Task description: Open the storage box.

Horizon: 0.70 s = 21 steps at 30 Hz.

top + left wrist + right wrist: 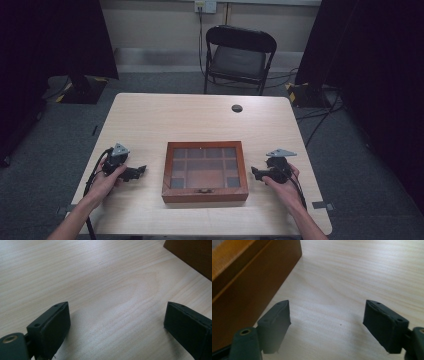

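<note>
Two grippers, left gripper (pixel 141 170) and right gripper (pixel 254 172), fingers released, flank the wooden box (pixel 205 171) on the table (pixel 200 117).

A: The box (pixel 205 194) looks like reddish-brown wood with a soft sheen, its lid glass-paned; the table (pixel 200 120)?
B: Pale wood-grain top, smooth and matt; the gripper pads (pixel 275 325) are matt black, faintly rough
</note>
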Available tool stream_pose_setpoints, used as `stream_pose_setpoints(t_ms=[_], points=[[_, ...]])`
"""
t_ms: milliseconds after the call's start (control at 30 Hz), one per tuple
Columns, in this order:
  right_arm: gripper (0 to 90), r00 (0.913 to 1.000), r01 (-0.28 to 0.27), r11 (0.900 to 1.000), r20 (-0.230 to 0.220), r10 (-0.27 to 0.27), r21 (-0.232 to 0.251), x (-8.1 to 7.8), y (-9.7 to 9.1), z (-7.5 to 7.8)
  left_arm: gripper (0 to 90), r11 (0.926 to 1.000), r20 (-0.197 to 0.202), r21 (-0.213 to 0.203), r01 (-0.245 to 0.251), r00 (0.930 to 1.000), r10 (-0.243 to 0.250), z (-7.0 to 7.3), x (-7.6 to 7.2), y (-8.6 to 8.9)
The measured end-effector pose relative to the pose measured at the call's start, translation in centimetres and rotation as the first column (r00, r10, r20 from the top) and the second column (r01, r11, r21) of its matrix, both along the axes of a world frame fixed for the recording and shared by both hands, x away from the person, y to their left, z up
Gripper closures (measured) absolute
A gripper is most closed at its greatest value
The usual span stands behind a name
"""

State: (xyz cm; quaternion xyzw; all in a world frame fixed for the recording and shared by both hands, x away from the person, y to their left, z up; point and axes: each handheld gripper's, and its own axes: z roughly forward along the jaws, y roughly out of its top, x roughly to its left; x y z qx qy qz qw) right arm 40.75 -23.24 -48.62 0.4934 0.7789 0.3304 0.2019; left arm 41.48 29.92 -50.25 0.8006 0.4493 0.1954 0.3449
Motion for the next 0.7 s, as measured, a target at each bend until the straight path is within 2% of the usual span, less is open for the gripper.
stream_pose_setpoints(t_ms=[100,167,400,467,500,533,567,667,700], points=[[25.0,1.0000,0.007,0.9998,-0.003,-0.007,0.017,0.1,-0.1,0.8,6.3,1.0000,0.000,0.000,0.000,1.0000,0.000,0.0,0.0,0.0],[29.6,0.9999,-0.012,0.9989,-0.002,0.013,0.044,-0.1,-0.1,1.4,6.3,1.0000,0.000,0.000,0.000,1.0000,0.000,0.0,0.0,0.0],[34.5,0.9986,-0.052,0.9944,0.012,0.051,0.093,-0.4,0.0,2.9,6.3,1.0000,0.001,-0.002,-0.002,1.0000,0.002,0.0,0.0,0.0],[36.6,0.9981,-0.061,0.9926,0.003,0.061,0.105,-0.5,0.0,3.3,6.3,1.0000,0.000,-0.002,-0.001,1.0000,0.001,0.0,0.0,0.0],[39.2,0.9964,-0.085,0.9895,0.006,0.085,0.117,-0.8,0.2,3.7,6.3,1.0000,0.001,-0.002,-0.001,1.0000,0.001,0.0,0.0,0.0],[39.2,0.9964,-0.085,0.9895,0.006,0.085,0.117,-0.8,0.2,3.7,6.3,1.0000,0.001,-0.002,-0.002,1.0000,0.002,0.0,0.0,0.0],[39.4,0.9935,-0.113,0.9842,0.007,0.113,0.136,-1.0,0.5,4.1,6.3,1.0000,0.001,-0.002,-0.002,1.0000,0.002,0.0,0.0,0.0],[41.9,0.9913,-0.131,0.9803,0.019,0.130,0.147,-1.3,0.7,4.5,6.3,1.0000,0.000,0.000,0.000,1.0000,0.000,0.0,0.0,0.0],[42.9,0.9881,-0.154,0.9751,0.030,0.151,0.160,-1.6,0.9,4.9,6.3,1.0000,0.000,-0.001,-0.001,1.0000,0.001,0.0,0.0,0.0]])
